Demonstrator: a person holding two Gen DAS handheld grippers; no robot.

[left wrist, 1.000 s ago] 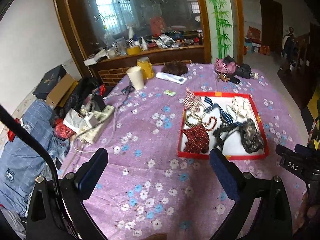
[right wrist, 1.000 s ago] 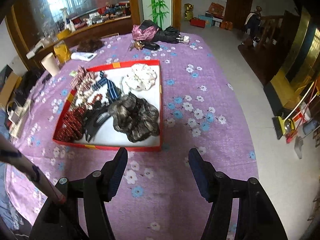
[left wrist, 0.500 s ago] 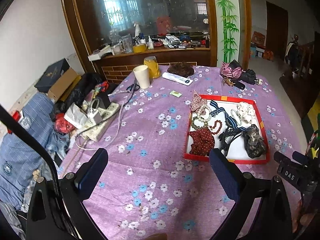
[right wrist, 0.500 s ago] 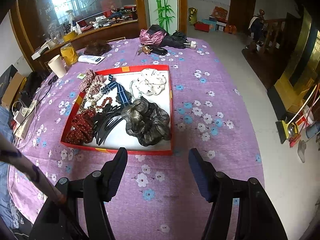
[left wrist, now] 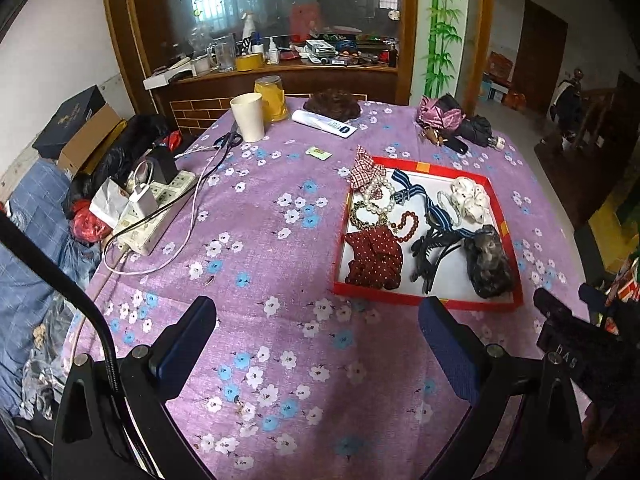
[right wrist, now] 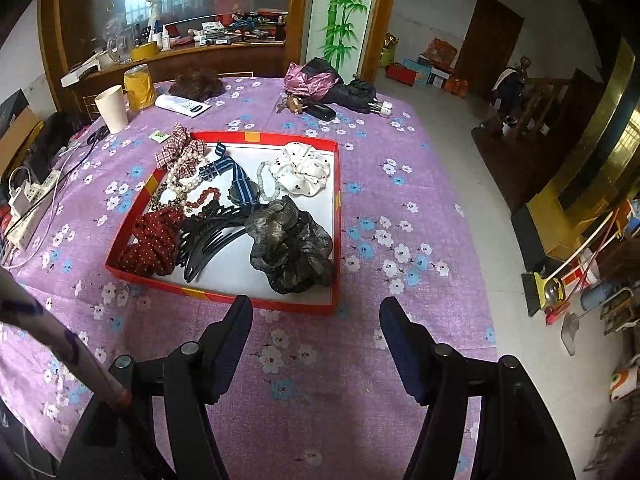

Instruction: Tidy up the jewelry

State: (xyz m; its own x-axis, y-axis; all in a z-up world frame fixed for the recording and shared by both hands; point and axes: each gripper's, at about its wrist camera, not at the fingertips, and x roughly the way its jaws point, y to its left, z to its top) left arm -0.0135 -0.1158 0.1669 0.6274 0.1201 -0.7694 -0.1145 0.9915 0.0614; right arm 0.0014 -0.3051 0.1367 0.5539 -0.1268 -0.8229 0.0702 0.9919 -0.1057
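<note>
A red-rimmed white tray [left wrist: 424, 301] [right wrist: 224, 293] sits on the purple floral tablecloth. It holds a pearl necklace [left wrist: 376, 197] [right wrist: 181, 171], a red bead bracelet [left wrist: 409, 222], a dark red dotted scrunchie [left wrist: 374, 257] [right wrist: 154, 240], black hair combs [right wrist: 212, 236], a striped ribbon [right wrist: 236, 178], a white scrunchie [right wrist: 302, 170] and a dark grey scrunchie [left wrist: 488, 262] [right wrist: 292, 250]. My left gripper [left wrist: 316, 320] is open and empty, above the cloth left of the tray. My right gripper [right wrist: 316, 316] is open and empty, just before the tray's near edge.
A power strip with cables [left wrist: 154, 216] lies at the table's left edge. A white cup [left wrist: 248, 117], yellow jar [left wrist: 272, 98], remote [left wrist: 324, 123] and dark wig [left wrist: 332, 106] stand at the far side. Folded umbrellas [right wrist: 336, 86] lie far right. The table edge drops to the floor at right.
Both grippers have pulled back and risen, so the tray looks smaller and farther in both views. Both jaws stay open. Nothing in the tray moved.
</note>
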